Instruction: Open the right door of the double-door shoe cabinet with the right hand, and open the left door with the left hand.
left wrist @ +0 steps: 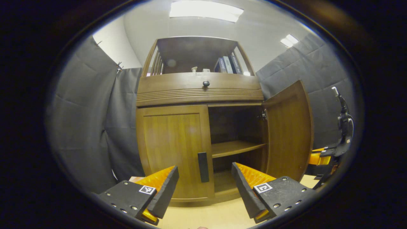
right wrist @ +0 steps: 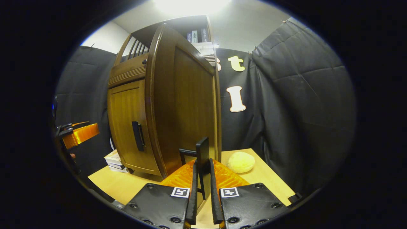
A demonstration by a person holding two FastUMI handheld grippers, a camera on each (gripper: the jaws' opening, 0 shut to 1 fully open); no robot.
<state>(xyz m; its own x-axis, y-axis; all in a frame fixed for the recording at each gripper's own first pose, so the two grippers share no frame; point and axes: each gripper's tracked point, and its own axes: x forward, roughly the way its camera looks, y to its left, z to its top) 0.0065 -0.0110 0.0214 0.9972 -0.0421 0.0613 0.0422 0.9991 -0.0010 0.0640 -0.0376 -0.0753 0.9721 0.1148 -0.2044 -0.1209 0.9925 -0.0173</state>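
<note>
Swinging the right door open, left one still shut

We've got the right tongs [right wrist: 202, 190] clamped on the right door's handle [right wrist: 202, 165], right door [left wrist: 287, 130] swung wide. Our left tongs [left wrist: 205, 184] are spread wide, just short of the left door's handle [left wrist: 203, 167]; left door [left wrist: 173, 149] is closed on the shoe cabinet [left wrist: 200, 90] atop the worktop [right wrist: 127, 186].

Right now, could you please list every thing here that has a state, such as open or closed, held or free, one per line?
Right door: open, swung outward.
Left door: closed.
Right door handle: clamped between the fingers of the right hand-held gripper.
Left door handle: free, nothing touching it.
Left hand-held gripper: open, in front of the left door handle.
Drawer above the doors: closed.
</note>
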